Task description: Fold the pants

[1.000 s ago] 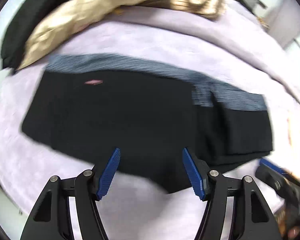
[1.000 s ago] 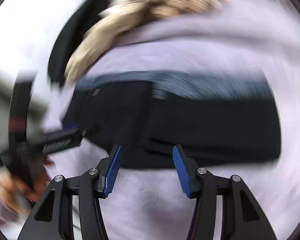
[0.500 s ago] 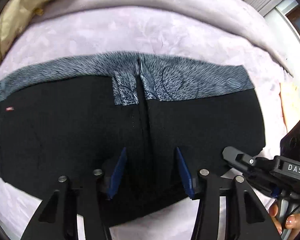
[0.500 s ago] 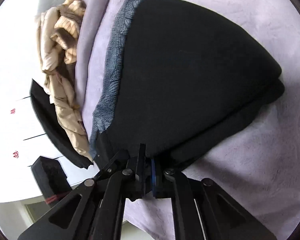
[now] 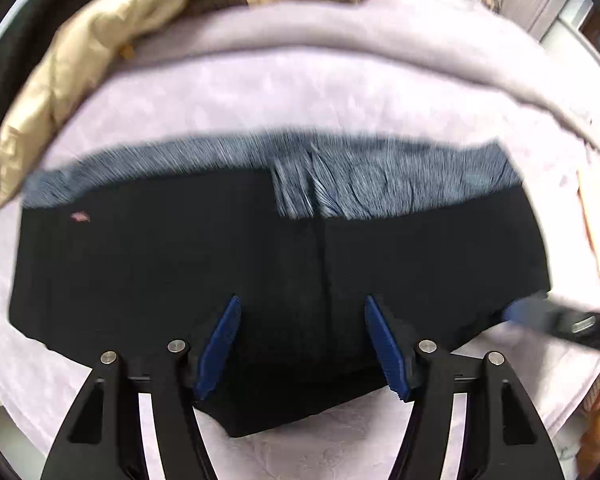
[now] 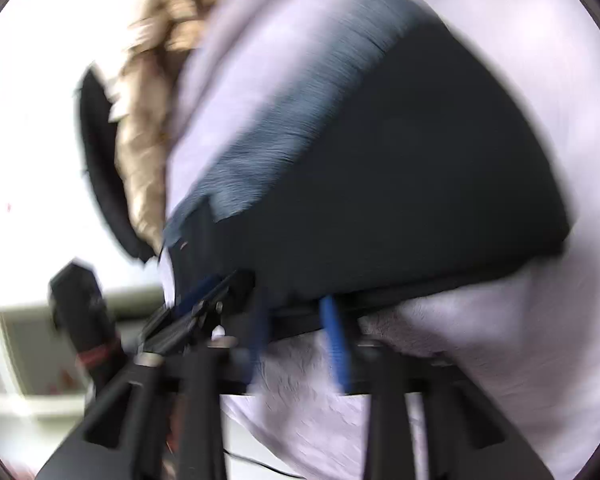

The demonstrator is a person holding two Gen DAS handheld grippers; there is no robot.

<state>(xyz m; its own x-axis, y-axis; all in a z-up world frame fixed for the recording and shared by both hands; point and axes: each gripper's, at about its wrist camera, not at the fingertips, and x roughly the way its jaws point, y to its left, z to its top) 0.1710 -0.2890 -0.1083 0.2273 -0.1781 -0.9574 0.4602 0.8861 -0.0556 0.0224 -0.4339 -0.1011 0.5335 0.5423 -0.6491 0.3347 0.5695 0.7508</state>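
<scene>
Lilac blanket [image 5: 300, 92] under folded pants [image 5: 180, 264] — right view blurred

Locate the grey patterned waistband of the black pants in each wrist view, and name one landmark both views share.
Left wrist view: the waistband runs as a curved band across the middle, along the far edge of the black pants.
Right wrist view: the waistband slants from upper right to lower left, along the left edge of the pants.
Shared landmark: the crumpled beige garment beyond the waistband, on the lilac blanket.
</scene>
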